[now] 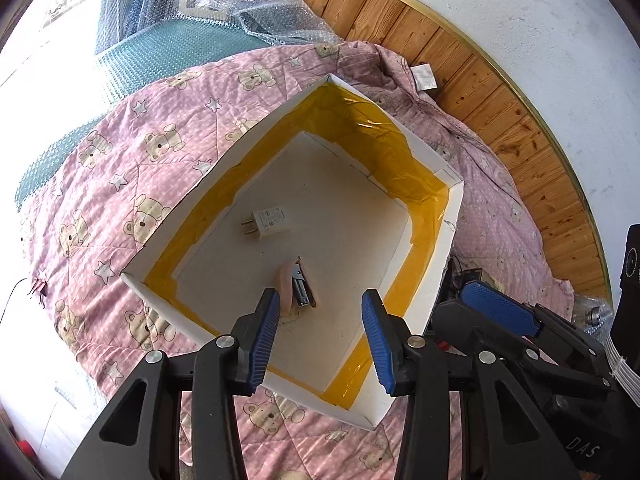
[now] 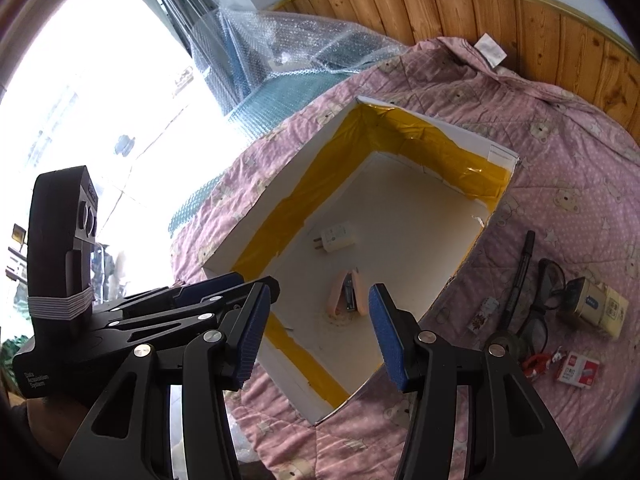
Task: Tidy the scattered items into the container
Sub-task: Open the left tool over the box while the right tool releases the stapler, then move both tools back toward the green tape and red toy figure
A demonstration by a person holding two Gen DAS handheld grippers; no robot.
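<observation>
We find the box (image 2: 404, 114) open-topped; its far half lies bare. Obstacles within: charger (image 2: 336, 237) and pink stapler (image 2: 349, 292), near half. Right of the box, pen (image 2: 520, 276), glasses (image 2: 540, 304) and cartons crowd the quilt (image 2: 460, 76).

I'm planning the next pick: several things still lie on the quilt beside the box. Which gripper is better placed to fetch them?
Probably the right gripper. It is open and empty, and the glasses, pen and staple box lie on its side of the box. The left gripper hovers over the box interior.
</observation>
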